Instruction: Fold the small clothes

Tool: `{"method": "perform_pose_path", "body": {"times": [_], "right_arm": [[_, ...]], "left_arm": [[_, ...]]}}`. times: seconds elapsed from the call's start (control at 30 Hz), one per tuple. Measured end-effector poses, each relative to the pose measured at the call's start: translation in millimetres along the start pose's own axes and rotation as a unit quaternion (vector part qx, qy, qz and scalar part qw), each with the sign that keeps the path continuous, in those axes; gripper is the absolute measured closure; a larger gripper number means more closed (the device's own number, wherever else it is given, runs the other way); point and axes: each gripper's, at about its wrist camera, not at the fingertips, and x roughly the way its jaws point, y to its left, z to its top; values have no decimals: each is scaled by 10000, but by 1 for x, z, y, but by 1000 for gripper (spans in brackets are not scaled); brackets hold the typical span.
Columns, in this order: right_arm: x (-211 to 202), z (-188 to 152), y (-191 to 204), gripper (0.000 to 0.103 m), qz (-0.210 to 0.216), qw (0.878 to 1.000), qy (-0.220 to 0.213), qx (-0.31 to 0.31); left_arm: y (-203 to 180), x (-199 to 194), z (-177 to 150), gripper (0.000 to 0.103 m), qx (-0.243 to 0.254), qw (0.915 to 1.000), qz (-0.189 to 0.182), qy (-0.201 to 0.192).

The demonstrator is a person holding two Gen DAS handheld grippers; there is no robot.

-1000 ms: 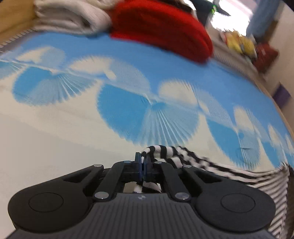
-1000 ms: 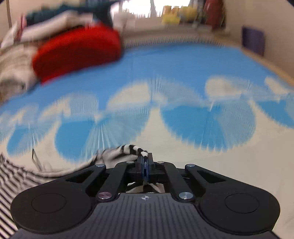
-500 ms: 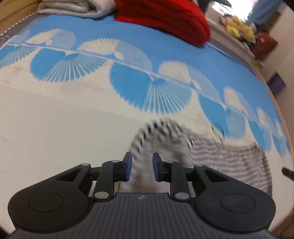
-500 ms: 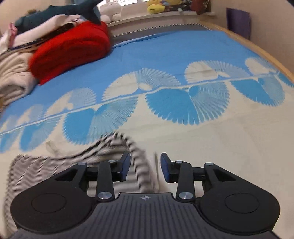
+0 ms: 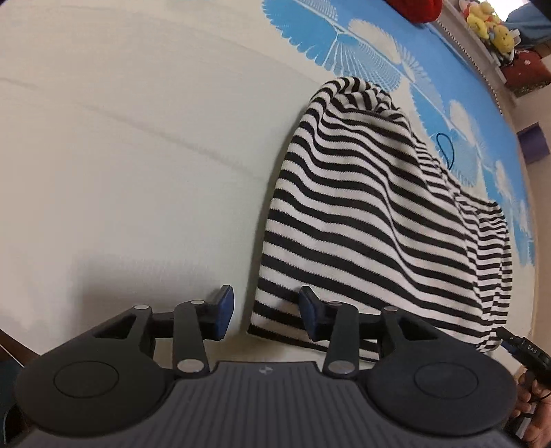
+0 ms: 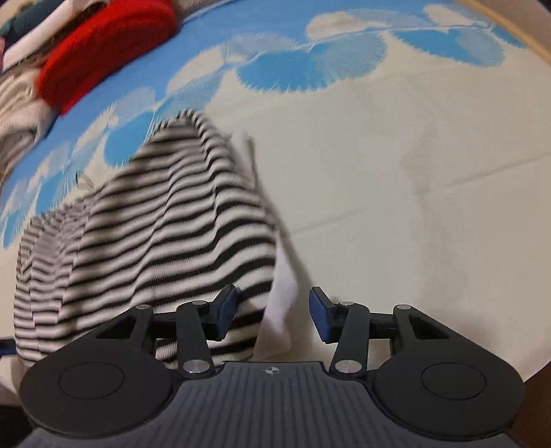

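Note:
A black-and-white striped garment [image 5: 372, 220] lies rumpled on the bed, folded over itself. My left gripper [image 5: 266, 315] is open and holds nothing, low over the garment's near left corner. The same garment shows in the right wrist view [image 6: 165, 234], blurred, with a white inner edge [image 6: 280, 296] between the fingers. My right gripper [image 6: 272, 315] is open and holds nothing, over the garment's near right edge.
The bed cover [image 5: 120, 155] is cream near me and blue with white fan shapes farther off. A red folded garment [image 6: 103, 72] and a pile of pale clothes [image 6: 17, 103] lie at the far side. Soft toys [image 5: 489, 20] sit on a far ledge.
Both grippers were shut on the striped garment's corners and holding it up. They opened and let it go, and it now lies on the bed. Both grippers have dropped low toward it.

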Motion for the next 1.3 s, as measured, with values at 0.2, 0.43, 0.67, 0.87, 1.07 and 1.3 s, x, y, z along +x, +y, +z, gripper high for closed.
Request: {"method": "perform_pose_path", "body": {"times": [0.2,0.43,0.67,0.87,1.07,1.3], "right_arm": [[0,-3,-5,92,196,9997,-49,-103],[-31,-4,-31,96,417,9980,-411,253],[-16,-9,-27,97,-547,9982,-211,-123],[-32,-5,-18,94,152,9967,-768,-230],[18,-12,-2,89,-595,9945,280,-819],[-20,-7,-7,82,-649,9921,-830,-676]], "left_arm": [[-9,2,-3,103,464,9988,-183,8],[18,-30,-5,103,193,9977,54,-641],[-5,-8,-8,94,647,9944,801,-236],[-33,-34,1,79,757,9918,-306,-979],[-55,6,-11,60,1321,9911,138,-39],[-41,-17,-11,59,844,9948,-32,-567]]}}
